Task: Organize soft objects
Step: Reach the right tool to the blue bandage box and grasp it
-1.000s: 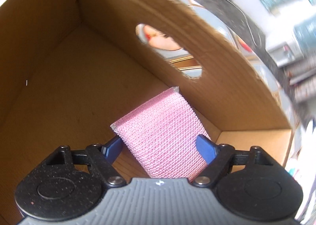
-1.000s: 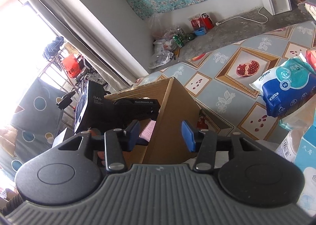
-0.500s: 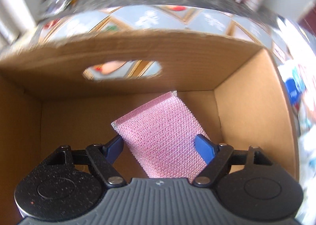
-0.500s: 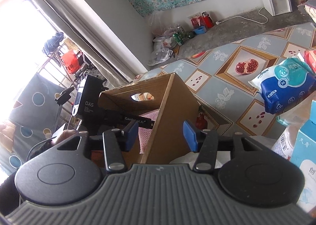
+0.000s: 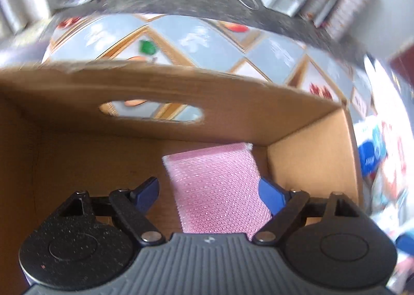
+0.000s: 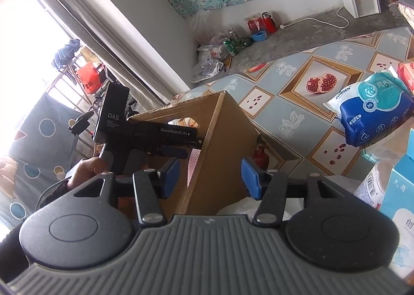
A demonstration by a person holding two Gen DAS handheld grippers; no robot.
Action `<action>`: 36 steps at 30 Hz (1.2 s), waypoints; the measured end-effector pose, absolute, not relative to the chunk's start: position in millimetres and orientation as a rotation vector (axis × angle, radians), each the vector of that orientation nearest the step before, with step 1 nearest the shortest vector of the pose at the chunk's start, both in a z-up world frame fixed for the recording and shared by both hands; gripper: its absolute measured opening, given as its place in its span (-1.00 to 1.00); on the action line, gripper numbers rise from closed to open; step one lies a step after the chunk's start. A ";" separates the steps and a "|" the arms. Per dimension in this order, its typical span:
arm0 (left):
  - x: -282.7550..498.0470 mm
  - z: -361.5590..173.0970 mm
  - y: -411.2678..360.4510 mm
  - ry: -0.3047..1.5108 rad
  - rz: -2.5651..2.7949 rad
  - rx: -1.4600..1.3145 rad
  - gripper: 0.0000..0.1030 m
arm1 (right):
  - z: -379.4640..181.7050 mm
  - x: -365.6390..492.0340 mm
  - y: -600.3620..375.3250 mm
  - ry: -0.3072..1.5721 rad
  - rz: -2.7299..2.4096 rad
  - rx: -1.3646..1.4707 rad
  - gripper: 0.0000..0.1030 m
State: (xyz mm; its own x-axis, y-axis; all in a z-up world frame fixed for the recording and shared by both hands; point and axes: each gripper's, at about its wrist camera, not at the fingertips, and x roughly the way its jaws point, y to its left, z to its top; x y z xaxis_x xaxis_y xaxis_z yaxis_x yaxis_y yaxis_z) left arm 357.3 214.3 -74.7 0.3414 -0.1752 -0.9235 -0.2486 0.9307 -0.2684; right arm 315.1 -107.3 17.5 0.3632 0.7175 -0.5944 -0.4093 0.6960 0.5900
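A pink mesh sponge (image 5: 217, 186) lies inside the brown cardboard box (image 5: 181, 93), near its right wall. My left gripper (image 5: 208, 191) hangs over the box with its blue fingers spread; the left finger stands clear of the sponge and the right one is at its edge. In the right wrist view the left gripper (image 6: 173, 151) reaches into the box (image 6: 222, 144), and a bit of the sponge (image 6: 194, 163) shows. My right gripper (image 6: 209, 175) is open and empty, held back from the box.
A blue and white wipes pack (image 6: 370, 111) lies on the patterned cloth (image 6: 292, 119) to the right. A light blue tissue box (image 6: 398, 207) and a white bottle (image 6: 372, 183) stand at the right edge. The box has an oval handle hole (image 5: 152, 111).
My left gripper has opened and let go of the pink sponge, which now sits lower in the box. The left view has swung and lifted. The right gripper has barely moved.
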 end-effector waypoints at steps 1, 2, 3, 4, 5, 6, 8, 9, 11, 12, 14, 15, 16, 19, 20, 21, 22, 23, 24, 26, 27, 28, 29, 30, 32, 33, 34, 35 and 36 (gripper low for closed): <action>354.2 -74.8 221.4 1.225 0.082 -0.453 0.58 | 17.6 315.0 -106.8 0.949 0.749 0.373 0.02; 350.9 -75.0 227.3 1.220 0.109 -0.502 0.51 | 17.4 315.0 -106.5 0.949 0.751 0.374 0.02; 347.7 -76.1 232.9 1.222 0.130 -0.552 0.38 | 17.3 315.3 -106.9 0.948 0.755 0.375 0.02; 345.7 -78.4 236.6 1.230 0.142 -0.589 0.23 | 17.2 315.4 -106.8 0.948 0.756 0.376 0.02; 344.9 -81.5 238.8 1.239 0.153 -0.614 0.16 | 17.0 315.4 -106.7 0.948 0.756 0.378 0.02; 344.6 -84.3 239.6 1.248 0.160 -0.629 0.06 | 16.4 315.6 -106.8 0.949 0.757 0.381 0.02; 345.0 -91.8 240.6 1.253 0.155 -0.680 0.04 | 16.4 315.4 -107.3 0.949 0.757 0.386 0.02; 345.7 -94.1 240.5 1.249 0.142 -0.711 0.01 | 16.6 315.1 -108.0 0.948 0.757 0.389 0.02; 348.6 -97.5 237.0 1.242 0.112 -0.746 -0.07 | 16.2 314.9 -109.4 0.946 0.753 0.390 0.02; 350.2 -98.3 234.5 1.236 0.104 -0.749 -0.07 | 16.6 314.1 -110.5 0.945 0.749 0.389 0.02; 351.9 -98.0 230.1 1.218 0.120 -0.730 -0.03 | 18.1 311.9 -114.6 0.942 0.742 0.391 0.02; 351.9 -97.1 229.5 1.209 0.125 -0.725 0.02 | 19.0 311.4 -116.9 0.939 0.739 0.392 0.02; 350.6 -95.8 229.6 1.198 0.135 -0.725 0.05 | 20.5 309.9 -120.0 0.935 0.734 0.394 0.02; 340.9 -86.9 230.5 1.161 0.179 -0.729 0.37 | 27.2 302.0 -132.2 0.911 0.721 0.395 0.03; 336.3 -81.5 230.3 1.144 0.196 -0.722 0.41 | 30.2 298.8 -137.3 0.900 0.715 0.394 0.05; 331.9 -75.4 230.5 1.128 0.206 -0.712 0.43 | 33.5 295.0 -142.8 0.886 0.709 0.393 0.07; 325.4 -66.4 230.9 1.108 0.216 -0.699 0.44 | 36.7 291.0 -148.2 0.874 0.701 0.392 0.08; 319.0 -57.4 230.7 1.092 0.229 -0.691 0.45 | 40.4 286.8 -155.5 0.861 0.692 0.392 0.11; 312.1 -48.6 230.3 1.072 0.236 -0.686 0.46 | 43.6 281.9 -164.0 0.849 0.685 0.394 0.15; 292.8 -23.6 226.1 1.007 0.241 -0.659 0.46 | 50.4 270.7 -181.6 0.821 0.667 0.403 0.21; 282.5 -10.7 221.4 0.973 0.244 -0.633 0.46 | 53.8 264.6 -192.1 0.805 0.656 0.407 0.24; 272.0 2.9 213.4 0.940 0.242 -0.592 0.46 | 57.4 258.0 -203.4 0.787 0.642 0.408 0.25; 261.8 16.1 204.9 0.911 0.243 -0.547 0.47 | 60.8 251.8 -215.4 0.767 0.622 0.408 0.27; 255.3 28.9 194.5 0.886 0.238 -0.501 0.49 | 64.2 245.7 -228.5 0.748 0.598 0.405 0.29; 235.4 52.3 174.2 0.846 0.203 -0.427 0.50 | 70.3 234.1 -253.9 0.711 0.551 0.401 0.31; 229.5 61.8 160.9 0.831 0.174 -0.399 0.53 | 73.6 228.9 -267.1 0.693 0.526 0.401 0.34; 223.2 70.0 148.4 0.817 0.147 -0.377 0.57 | 76.2 224.3 -281.5 0.675 0.501 0.397 0.36; 214.6 77.8 134.7 0.799 0.119 -0.354 0.59 | 78.2 221.4 -294.1 0.663 0.476 0.392 0.38; 208.9 84.0 122.1 0.787 0.089 -0.328 0.62 | 78.7 218.7 -306.1 0.653 0.452 0.387 0.39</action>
State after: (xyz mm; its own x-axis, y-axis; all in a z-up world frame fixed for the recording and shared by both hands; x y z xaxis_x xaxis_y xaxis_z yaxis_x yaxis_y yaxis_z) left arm 208.9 122.1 84.0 0.7053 -0.0425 -0.7077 -0.2001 0.9457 -0.2561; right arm 218.7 -306.1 78.7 0.7046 0.5135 -0.4897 -0.2765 0.8343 0.4770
